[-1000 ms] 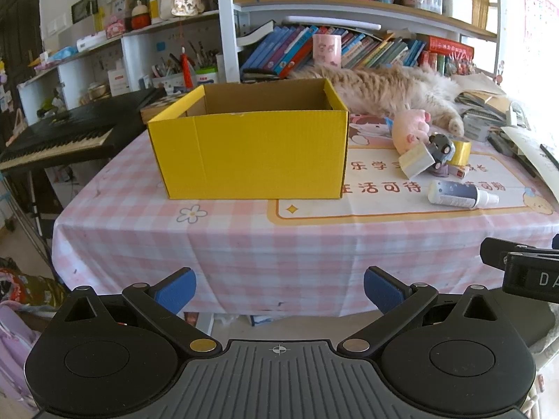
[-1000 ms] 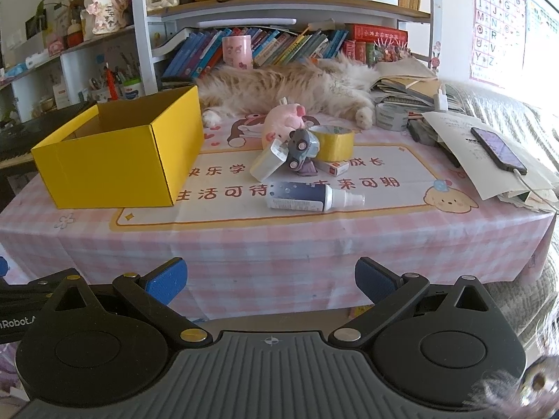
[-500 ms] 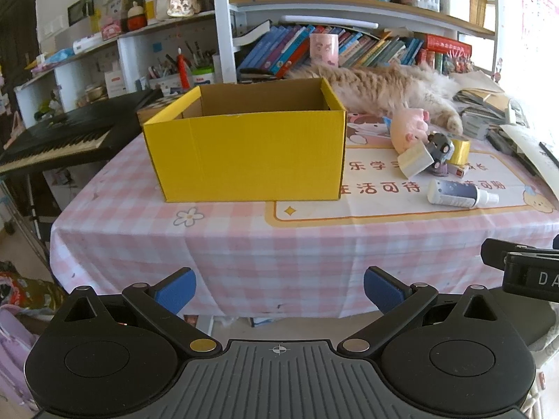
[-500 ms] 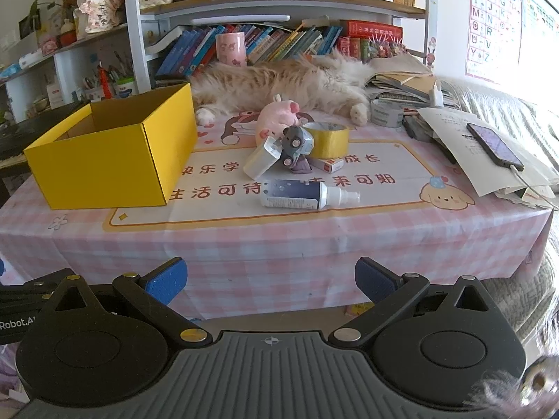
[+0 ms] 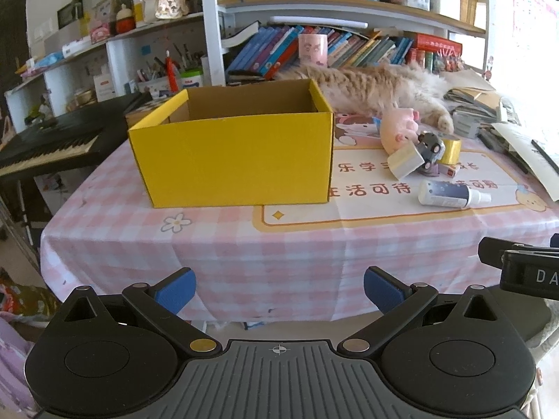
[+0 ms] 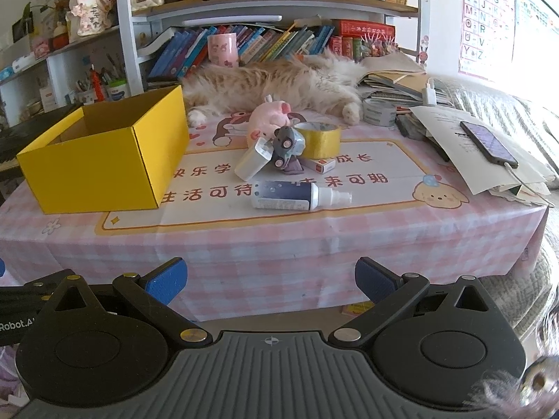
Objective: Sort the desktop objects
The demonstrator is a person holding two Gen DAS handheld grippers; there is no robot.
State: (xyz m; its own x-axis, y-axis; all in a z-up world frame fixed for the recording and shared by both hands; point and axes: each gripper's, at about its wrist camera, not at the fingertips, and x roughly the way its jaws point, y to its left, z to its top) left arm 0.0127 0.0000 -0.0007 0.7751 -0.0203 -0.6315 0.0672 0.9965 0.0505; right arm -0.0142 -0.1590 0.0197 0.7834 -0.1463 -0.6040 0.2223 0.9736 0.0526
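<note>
Nearer: one yellow box (image 5: 232,160), one spray bottle (image 6: 290,199).

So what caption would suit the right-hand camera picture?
Open right gripper faces a yellow box, spray bottle, tape roll and a sleeping cat.
</note>
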